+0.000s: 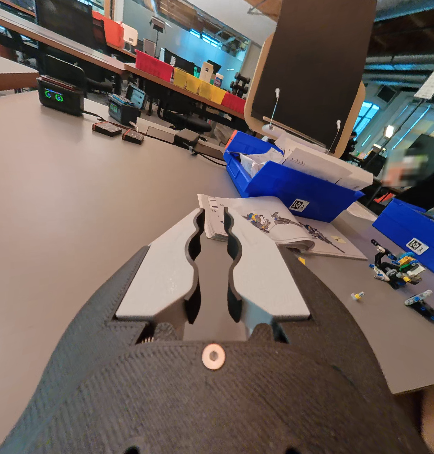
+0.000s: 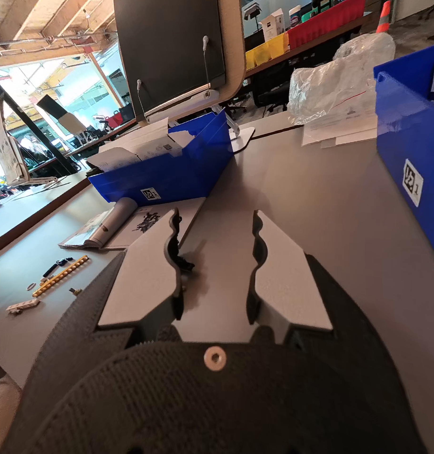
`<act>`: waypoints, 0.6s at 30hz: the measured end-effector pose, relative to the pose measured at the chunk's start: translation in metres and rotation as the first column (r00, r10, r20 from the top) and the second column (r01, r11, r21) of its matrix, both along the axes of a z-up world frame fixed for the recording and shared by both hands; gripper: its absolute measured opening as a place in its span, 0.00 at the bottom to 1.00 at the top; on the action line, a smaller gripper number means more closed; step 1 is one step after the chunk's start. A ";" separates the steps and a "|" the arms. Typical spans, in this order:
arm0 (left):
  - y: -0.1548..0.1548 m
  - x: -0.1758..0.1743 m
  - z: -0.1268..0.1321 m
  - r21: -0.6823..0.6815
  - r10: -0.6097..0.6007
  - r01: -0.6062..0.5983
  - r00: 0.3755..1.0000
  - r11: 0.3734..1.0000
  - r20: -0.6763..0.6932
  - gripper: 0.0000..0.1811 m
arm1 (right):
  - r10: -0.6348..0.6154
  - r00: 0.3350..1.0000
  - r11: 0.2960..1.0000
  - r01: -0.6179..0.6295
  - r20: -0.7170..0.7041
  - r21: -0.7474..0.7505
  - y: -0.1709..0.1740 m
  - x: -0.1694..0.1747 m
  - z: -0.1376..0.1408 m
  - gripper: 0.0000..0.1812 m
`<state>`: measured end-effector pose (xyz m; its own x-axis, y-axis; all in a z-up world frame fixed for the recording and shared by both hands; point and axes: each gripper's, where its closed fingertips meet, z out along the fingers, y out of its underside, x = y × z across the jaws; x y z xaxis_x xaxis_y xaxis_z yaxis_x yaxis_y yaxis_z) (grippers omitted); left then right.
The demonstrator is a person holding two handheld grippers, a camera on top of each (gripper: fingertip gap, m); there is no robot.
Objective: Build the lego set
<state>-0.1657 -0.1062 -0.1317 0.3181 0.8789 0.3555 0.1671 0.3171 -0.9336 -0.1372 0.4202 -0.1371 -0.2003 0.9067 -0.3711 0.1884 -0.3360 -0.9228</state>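
**Left wrist view: both grippers empty over the table**

Left wrist view showed the left gripper (image 1: 213, 211) held low over the grey table (image 1: 88, 196), its fingers a narrow gap apart with nothing between them. Just past the fingertips lay the open manual (image 1: 284, 228), and behind it sat a blue bin (image 1: 284, 186) stuffed with white paper. To the right of the manual, the half-built lego model (image 1: 398, 269) rested on the table, near a second blue bin (image 1: 407, 226). A small yellow-and-white piece (image 1: 357, 295) lay apart in front of the model, beside a grey-and-blue beam (image 1: 418, 297). A dark board on a stand (image 1: 309, 73) rose behind the first bin.

In the right wrist view, the right gripper (image 2: 214, 213) was spread wide and held nothing. A dark lego part (image 2: 184, 261) lay on the table just beside the inner face of its left finger; whether it touched the finger could not be told. Farther left lay a long yellow beam (image 2: 61, 275), some small dark pieces (image 2: 57, 265) and a tan piece (image 2: 23, 305), well apart from the gripper. The manual (image 2: 117, 228) lay ahead to the left, against the paper-filled bin (image 2: 174, 172). The other bin (image 2: 407, 147) stood at the right edge.
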 end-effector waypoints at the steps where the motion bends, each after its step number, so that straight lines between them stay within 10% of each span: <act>1: 0.003 0.000 -0.001 -0.010 -0.011 0.011 1.000 1.000 0.002 0.06 | -0.003 1.000 1.000 0.003 -0.001 -0.006 0.001 0.001 0.000 0.33; 18: 0.021 -0.001 0.000 -0.019 -0.079 0.079 0.997 0.997 0.003 0.08 | 0.020 1.000 0.993 -0.019 0.014 -0.117 0.003 -0.003 -0.002 0.32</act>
